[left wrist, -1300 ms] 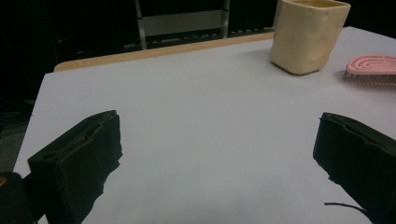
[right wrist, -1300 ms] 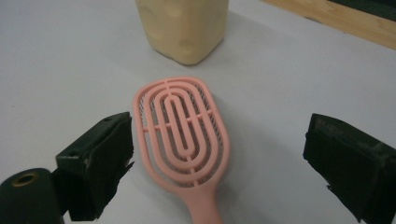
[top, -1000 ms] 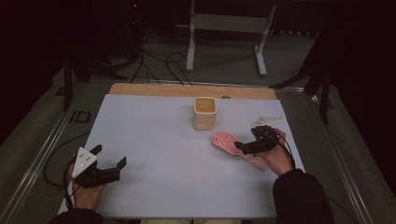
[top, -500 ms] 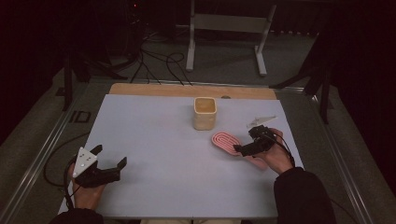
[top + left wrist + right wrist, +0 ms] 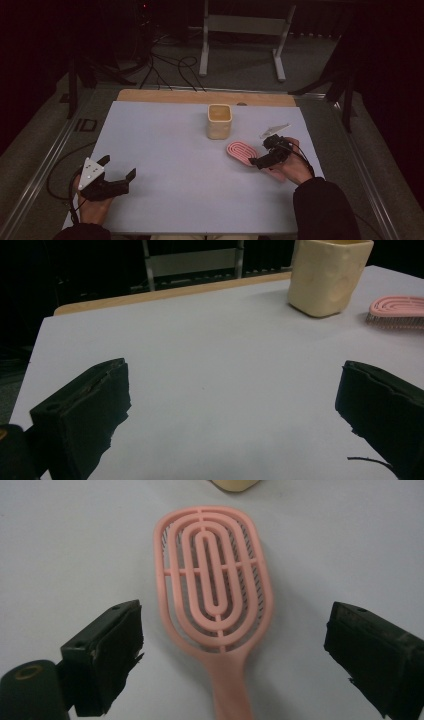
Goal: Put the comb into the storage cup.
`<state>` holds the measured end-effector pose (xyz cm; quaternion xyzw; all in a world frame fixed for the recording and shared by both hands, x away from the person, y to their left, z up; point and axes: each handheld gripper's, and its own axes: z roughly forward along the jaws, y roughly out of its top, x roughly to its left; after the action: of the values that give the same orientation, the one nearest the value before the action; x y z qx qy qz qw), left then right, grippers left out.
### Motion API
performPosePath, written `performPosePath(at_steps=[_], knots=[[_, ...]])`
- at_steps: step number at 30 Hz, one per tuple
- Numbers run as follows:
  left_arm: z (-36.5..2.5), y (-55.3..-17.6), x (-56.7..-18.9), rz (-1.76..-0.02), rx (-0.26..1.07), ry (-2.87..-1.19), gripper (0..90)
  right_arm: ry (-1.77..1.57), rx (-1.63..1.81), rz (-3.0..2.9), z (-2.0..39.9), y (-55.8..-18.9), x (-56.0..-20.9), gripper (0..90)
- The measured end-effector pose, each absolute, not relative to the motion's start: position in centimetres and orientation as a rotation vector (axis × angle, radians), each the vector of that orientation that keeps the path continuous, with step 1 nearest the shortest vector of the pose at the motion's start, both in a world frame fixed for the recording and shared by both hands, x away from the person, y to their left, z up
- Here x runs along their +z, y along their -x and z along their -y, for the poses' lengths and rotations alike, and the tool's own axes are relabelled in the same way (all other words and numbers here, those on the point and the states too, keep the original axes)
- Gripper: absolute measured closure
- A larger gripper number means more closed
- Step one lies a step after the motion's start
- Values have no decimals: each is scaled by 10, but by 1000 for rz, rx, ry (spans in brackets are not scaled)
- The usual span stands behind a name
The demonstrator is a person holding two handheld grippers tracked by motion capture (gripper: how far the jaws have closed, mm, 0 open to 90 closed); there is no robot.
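Note:
A pink vented hairbrush (image 5: 240,150) lies bristles down on the white table cover, right of centre. My right gripper (image 5: 263,152) is open just above its handle. In the right gripper view the two jaws stand wide apart on either side of the hairbrush (image 5: 215,585), where the head meets the handle, and my right gripper (image 5: 235,635) touches nothing. A cream square cup (image 5: 219,121) stands upright behind the brush. My left gripper (image 5: 119,167) rests open and empty at the front left. From my left gripper (image 5: 235,400), the cup (image 5: 327,275) and the brush (image 5: 397,310) lie far ahead to the right.
The white cover (image 5: 165,145) spans most of the table, with a wooden strip (image 5: 165,96) along the back edge. Cables and a metal stand (image 5: 240,30) are on the dark floor beyond. A cable (image 5: 55,175) trails off the left edge.
My right gripper has shifted slightly left along the brush handle toward its head, still open. The left gripper, the cup and the brush have not moved.

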<state>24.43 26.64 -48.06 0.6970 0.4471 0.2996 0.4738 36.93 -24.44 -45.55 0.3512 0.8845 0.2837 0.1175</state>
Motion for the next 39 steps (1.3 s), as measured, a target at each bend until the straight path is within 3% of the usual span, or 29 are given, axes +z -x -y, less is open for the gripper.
performPosePath(at_steps=[24,34,39], knots=[[-266,-244,-481,-1093,729,-1713,17,-979,685,-2718,236,-376,-471,90],[-266,-245,-481,-1093,727,-1715,17,-978,579,-2787,237,-378,-475,159],[-266,-245,-481,-1092,727,-1716,17,-971,518,-2829,237,-378,-481,258]])
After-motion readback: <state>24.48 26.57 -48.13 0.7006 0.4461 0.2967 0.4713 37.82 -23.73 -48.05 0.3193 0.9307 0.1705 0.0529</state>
